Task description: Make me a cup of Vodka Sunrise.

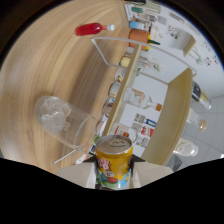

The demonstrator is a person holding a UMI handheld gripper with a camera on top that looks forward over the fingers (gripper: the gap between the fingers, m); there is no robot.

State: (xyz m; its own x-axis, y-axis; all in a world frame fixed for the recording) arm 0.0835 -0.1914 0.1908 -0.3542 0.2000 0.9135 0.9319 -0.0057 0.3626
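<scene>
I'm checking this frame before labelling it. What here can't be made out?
Gripper view only:
- Orange can: label print blurred; lower part hidden by the gripper fingers clamped on it.
- Clear cup of ice: any liquid level unreadable.
- Red bottle: label too small.
- Shelf items: too small to identify.

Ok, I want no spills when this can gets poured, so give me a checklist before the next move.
1. Can held by gripper, a finger at each side: ok.
2. Can's tab closed: looks unopened, not ok for pouring.
3. Glass holds ice: ok.
4. Glass close beside the can: ok.
5. Red bottle lies beyond the glass, out of the path: ok.
6. Can over the glass mouth: not ok.
</scene>
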